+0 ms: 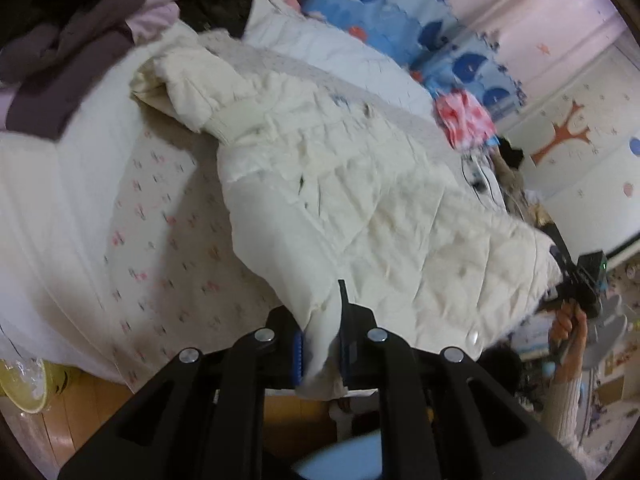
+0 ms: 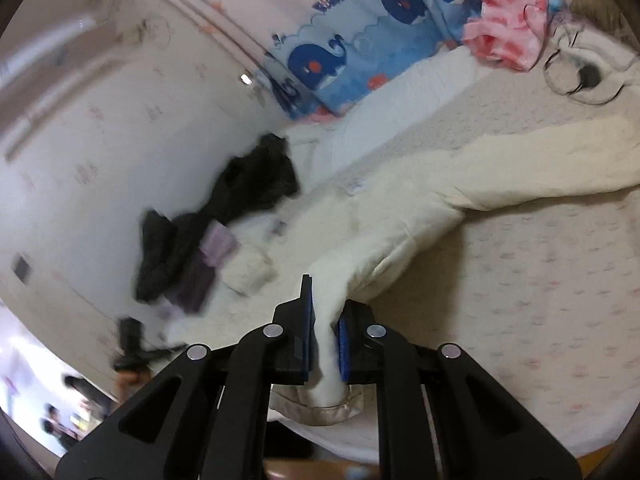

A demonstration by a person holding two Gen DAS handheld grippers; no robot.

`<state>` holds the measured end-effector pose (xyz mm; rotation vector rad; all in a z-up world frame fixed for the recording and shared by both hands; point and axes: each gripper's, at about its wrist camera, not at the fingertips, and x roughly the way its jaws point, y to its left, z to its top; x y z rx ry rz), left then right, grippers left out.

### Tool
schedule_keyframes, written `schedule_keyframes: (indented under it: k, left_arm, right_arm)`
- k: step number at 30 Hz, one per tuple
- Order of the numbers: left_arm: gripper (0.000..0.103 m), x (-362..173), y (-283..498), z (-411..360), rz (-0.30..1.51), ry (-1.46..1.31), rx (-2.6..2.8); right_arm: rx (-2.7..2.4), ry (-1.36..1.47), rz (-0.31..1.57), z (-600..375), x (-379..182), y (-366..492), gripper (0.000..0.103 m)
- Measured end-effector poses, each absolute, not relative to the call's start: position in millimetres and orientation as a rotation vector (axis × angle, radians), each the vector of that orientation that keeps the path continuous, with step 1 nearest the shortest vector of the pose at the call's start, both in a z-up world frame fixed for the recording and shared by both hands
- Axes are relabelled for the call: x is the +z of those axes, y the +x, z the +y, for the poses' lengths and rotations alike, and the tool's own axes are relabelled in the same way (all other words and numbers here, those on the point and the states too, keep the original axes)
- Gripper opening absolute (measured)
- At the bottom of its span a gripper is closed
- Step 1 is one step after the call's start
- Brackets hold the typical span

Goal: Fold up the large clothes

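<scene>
The bed (image 1: 80, 184), spread with a pale quilt sprigged in small pink flowers, filled a child's bedroom. Nearest me, the left gripper (image 1: 320, 344) was clenched on the hem of a large cream quilted padded coat (image 1: 360, 208), and the right gripper (image 2: 324, 340) pinched another part of its edge. The coat lay spread across the bed. I judged the fold was just starting; next, both held edges needed carrying over the body together. Farther off lay a heap of dark and mauve clothes (image 1: 68, 60). Only the left view showed the person's hand (image 1: 568, 328) holding the other gripper; only the right showed the whale-print blue bedding (image 2: 344, 60) clearly.
</scene>
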<state>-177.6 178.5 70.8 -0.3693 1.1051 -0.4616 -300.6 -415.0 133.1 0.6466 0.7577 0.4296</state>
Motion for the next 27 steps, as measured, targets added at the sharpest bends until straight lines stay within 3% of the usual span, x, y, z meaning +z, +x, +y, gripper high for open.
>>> schedule_keyframes:
  k: [4, 6, 7, 8, 9, 11, 13, 15, 18, 19, 21, 25, 27]
  left_arm:
    - [0.021, 11, -193, 177, 1.322, -0.207, -0.401]
    - [0.024, -2, -196, 186, 1.365, -0.179, -0.334]
    - [0.024, 0, -198, 193, 1.359, -0.183, -0.311]
    - [0.024, 9, -198, 199, 1.332, -0.183, -0.282]
    - [0.024, 17, -194, 199, 1.309, -0.163, -0.25]
    - [0.028, 45, -186, 198, 1.222, -0.103, -0.175]
    - [0.041, 71, -174, 185, 1.138, -0.12, -0.185]
    - [0.061, 95, -161, 161, 1.019, -0.155, -0.237]
    - [0.078, 98, -142, 123, 0.914, -0.184, -0.296]
    - [0.08, 92, -133, 109, 0.895, -0.188, -0.305]
    - [0.082, 72, -116, 90, 0.907, -0.19, -0.301]
    - [0.082, 14, -76, 59, 1.039, -0.178, -0.244]
    - [0.082, 6, -62, 49, 1.028, -0.227, -0.244]
  right_arm:
    - [0.334, 0.42, 1.148, -404, 64, -321, 0.018]
    - [0.25, 0.384, 1.213, -414, 41, -340, 0.019]
    - [0.256, 0.431, 1.186, -422, 41, -347, 0.019]
    - [0.263, 0.465, 1.155, -428, 43, -353, 0.026]
    - [0.266, 0.496, 1.11, -435, 48, -354, 0.04]
    - [0.272, 0.515, 1.024, -439, 63, -346, 0.057]
    - [0.33, 0.534, 0.978, -424, 71, -326, 0.058]
    - [0.395, 0.554, 0.988, -401, 67, -304, 0.064]
    - [0.449, 0.505, 1.137, -361, 24, -270, 0.069]
    - [0.428, 0.496, 1.272, -354, -4, -257, 0.069]
    - [0.417, 0.574, 1.3, -364, -22, -254, 0.069]
    - [0.437, 0.669, 1.108, -408, 2, -273, 0.069]
    - [0.41, 0.767, 0.962, -445, 13, -284, 0.078]
